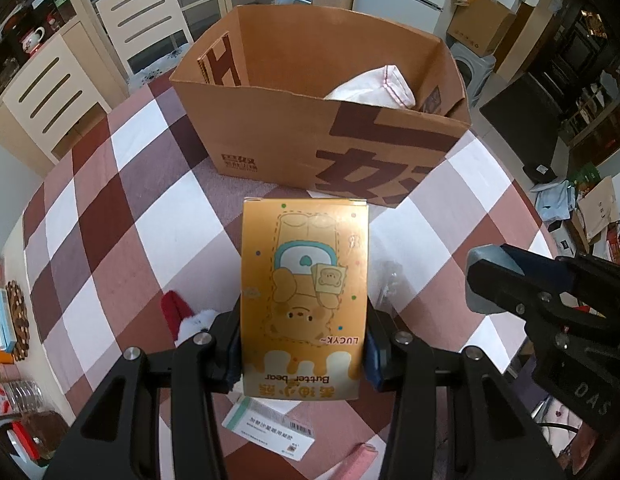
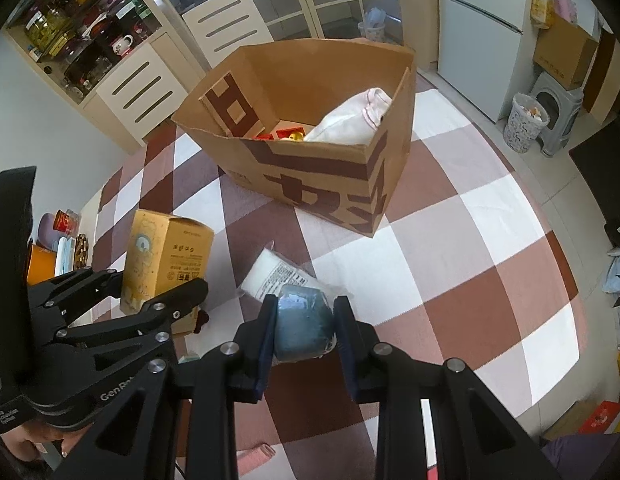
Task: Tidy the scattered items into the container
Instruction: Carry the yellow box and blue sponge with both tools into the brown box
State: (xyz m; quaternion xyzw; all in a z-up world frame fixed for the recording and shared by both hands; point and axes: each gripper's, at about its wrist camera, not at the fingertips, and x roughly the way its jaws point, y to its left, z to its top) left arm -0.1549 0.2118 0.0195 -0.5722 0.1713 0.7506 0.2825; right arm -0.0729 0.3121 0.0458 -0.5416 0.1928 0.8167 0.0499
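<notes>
Yellow bear-print box sits clamped in the left gripper, above the checkered tabletop, facing the cardboard container. Right gripper: jaws pinch a grey-blue bundle, container ahead.

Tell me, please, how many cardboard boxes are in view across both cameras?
2: a big open box on the checked table, and a closed one on a grey stool by the fridge. Others may be hidden in the floor clutter.
</notes>
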